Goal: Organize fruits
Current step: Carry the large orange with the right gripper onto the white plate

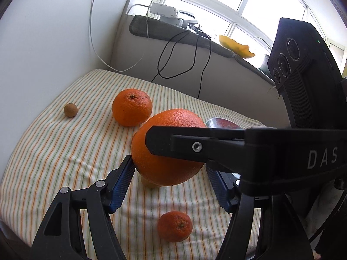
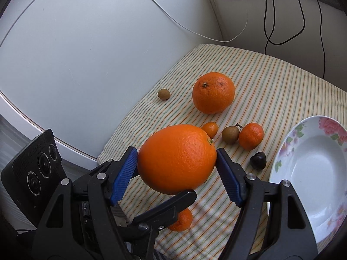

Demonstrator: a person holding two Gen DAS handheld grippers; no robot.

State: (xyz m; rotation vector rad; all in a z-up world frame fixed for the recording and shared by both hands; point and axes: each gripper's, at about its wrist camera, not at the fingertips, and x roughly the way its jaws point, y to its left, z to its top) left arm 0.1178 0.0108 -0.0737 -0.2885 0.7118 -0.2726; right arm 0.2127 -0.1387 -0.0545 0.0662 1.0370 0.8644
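A large orange (image 2: 176, 158) is held between the blue pads of my right gripper (image 2: 176, 169), above the striped cloth (image 2: 271, 86). It also shows in the left wrist view (image 1: 167, 149), where the right gripper's finger (image 1: 173, 143) crosses in front of it. My left gripper (image 1: 171, 184) is open around and below the orange, not pressing it. A second orange (image 2: 213, 92) lies farther back. A mandarin (image 2: 251, 135), a kumquat (image 2: 210, 129), two small brown fruits (image 2: 230, 134) (image 2: 164, 94), a dark fruit (image 2: 258, 160) and another mandarin (image 1: 175, 226) lie on the cloth.
A white floral bowl (image 2: 288, 143) sits at the right edge of the cloth. A white wall stands to the left. Black and white cables (image 2: 269, 28) hang at the back, below a window ledge with a grey mat (image 1: 173, 34).
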